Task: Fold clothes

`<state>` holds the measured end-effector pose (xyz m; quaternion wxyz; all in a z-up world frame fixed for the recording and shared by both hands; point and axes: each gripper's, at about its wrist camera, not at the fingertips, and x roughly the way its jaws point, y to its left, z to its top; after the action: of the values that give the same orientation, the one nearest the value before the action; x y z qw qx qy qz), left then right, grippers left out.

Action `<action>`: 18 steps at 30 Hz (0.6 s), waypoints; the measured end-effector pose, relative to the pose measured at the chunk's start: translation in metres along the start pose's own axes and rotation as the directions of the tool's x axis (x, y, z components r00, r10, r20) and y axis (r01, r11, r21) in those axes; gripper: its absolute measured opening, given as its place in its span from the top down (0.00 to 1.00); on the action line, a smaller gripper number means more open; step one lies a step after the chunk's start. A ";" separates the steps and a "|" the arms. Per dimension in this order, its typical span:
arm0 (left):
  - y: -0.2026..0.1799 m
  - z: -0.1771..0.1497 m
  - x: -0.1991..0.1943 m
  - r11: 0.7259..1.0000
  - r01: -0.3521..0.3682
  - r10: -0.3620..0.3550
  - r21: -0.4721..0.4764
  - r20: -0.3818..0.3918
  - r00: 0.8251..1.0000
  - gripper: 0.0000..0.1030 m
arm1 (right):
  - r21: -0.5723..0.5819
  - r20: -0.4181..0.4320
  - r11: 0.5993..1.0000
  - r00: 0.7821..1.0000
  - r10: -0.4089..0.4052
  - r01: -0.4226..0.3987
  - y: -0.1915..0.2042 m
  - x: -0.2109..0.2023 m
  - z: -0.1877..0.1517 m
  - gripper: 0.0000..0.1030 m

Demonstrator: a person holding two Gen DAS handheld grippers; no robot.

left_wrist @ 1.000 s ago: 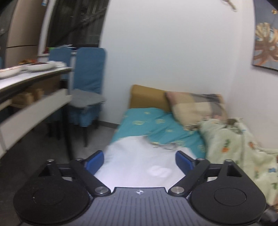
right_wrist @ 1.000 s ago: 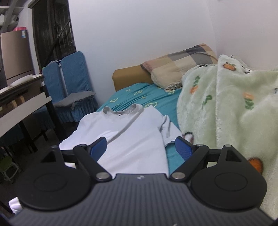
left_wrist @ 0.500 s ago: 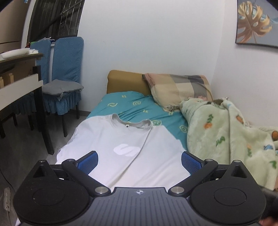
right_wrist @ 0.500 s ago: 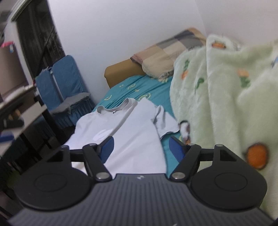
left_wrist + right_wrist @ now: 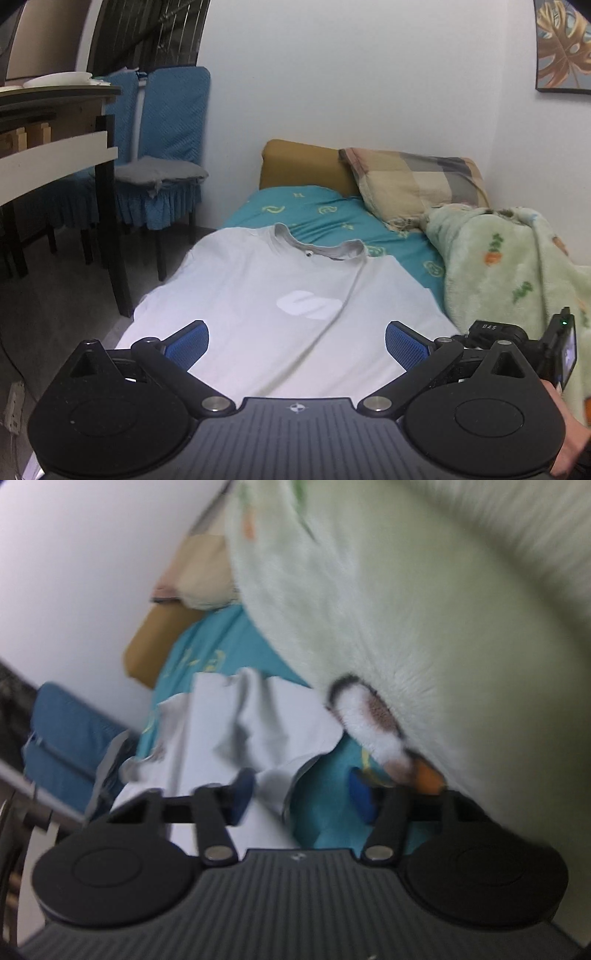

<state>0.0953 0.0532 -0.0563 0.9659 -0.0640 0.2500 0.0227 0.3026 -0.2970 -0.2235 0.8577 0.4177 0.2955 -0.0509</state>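
1. White short-sleeved cotton T-shirt (image 5: 280,295) lies spread front-up on the teal patterned bed sheet (image 5: 314,212), collar toward the plaid pillow (image 5: 413,181).
2. Left hand-held gripper (image 5: 297,341): jaws spread wide over the shirt's lower part, nothing between the pads.
3. Right hand-held gripper (image 5: 301,794): view blurred and tilted; jaws have just been closing, part-way in, sleeve edge between them, not pinched.
4. Pale green fleece blanket (image 5: 424,627) sits just beside the sleeve.

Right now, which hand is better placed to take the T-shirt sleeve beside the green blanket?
Probably the right. Its tongs, just closing, stand around the sleeve edge of the T-shirt beside the blanket. The left tongs hang open over the shirt's middle.
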 end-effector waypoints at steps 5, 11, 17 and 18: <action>0.007 -0.007 0.037 1.000 0.004 -0.005 -0.024 -0.041 0.999 0.00 | -0.219 0.032 0.974 0.998 -0.060 0.065 0.039 0.040 0.011 0.93; 0.025 -0.008 0.055 0.995 -0.005 -0.002 -0.097 -0.074 0.997 0.00 | -0.548 0.191 0.831 0.981 0.016 0.093 0.119 0.011 0.067 0.94; 0.024 -0.010 0.061 0.997 -0.008 0.001 -0.078 -0.086 0.996 0.00 | -0.615 0.349 0.721 0.930 -0.113 0.318 0.138 0.010 0.147 0.94; 0.022 -0.010 0.062 0.998 -0.008 0.002 -0.067 -0.084 0.996 0.00 | -0.625 0.352 0.697 0.924 -0.150 0.352 0.136 0.017 0.152 0.94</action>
<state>0.1426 0.0746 -0.0978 0.9518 -0.0968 0.2895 0.0310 0.4325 -0.3201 -0.0671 0.9670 0.0206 0.2268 -0.1147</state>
